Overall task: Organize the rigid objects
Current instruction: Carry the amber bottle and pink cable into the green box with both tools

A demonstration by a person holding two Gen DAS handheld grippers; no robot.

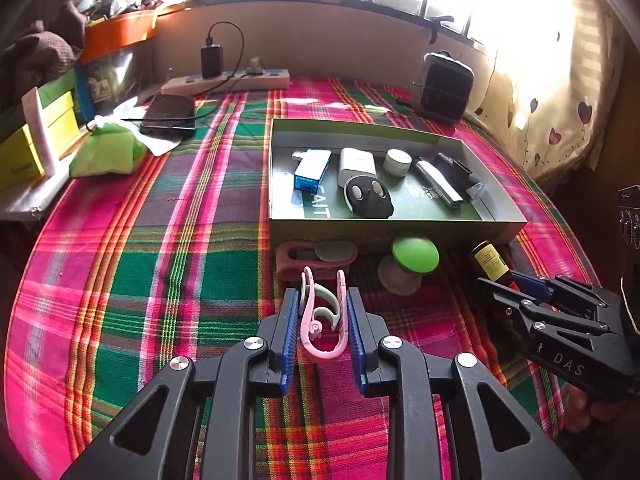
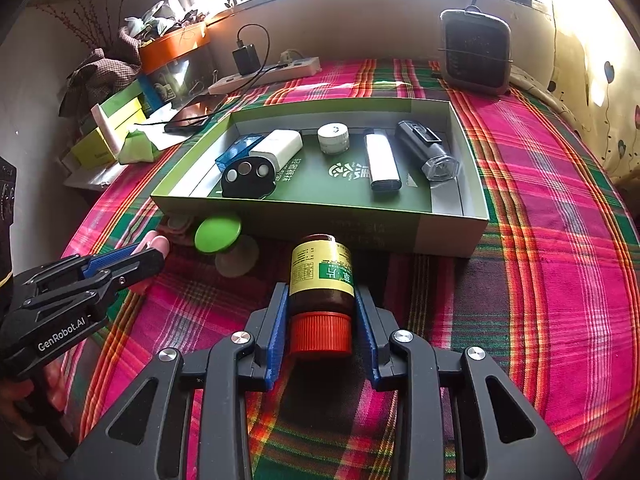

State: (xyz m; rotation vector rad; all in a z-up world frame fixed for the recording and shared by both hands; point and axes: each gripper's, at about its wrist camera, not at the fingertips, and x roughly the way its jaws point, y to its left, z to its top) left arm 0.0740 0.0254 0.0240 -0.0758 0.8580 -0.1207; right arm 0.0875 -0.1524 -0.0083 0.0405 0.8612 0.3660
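Note:
My left gripper (image 1: 323,303) is shut on a pink and pale green plastic clip (image 1: 322,320), held just in front of the green box (image 1: 396,229). My right gripper (image 2: 321,299) is shut on a brown pill bottle (image 2: 322,276) with a yellow label and an orange cap, lying between the blue pads near the box's front wall (image 2: 360,232). The box holds a black key fob (image 2: 248,180), a white charger (image 2: 280,146), a blue card reader (image 1: 312,172), a small white jar (image 2: 333,134), a white lighter (image 2: 382,160) and a black trimmer (image 2: 426,148).
A green-topped suction knob (image 1: 414,256) and a pink case (image 1: 312,258) lie on the plaid cloth (image 1: 160,260) in front of the box. A phone (image 1: 170,114), power strip (image 1: 228,82), yellow boxes (image 1: 36,140) and a small heater (image 2: 476,52) stand at the back.

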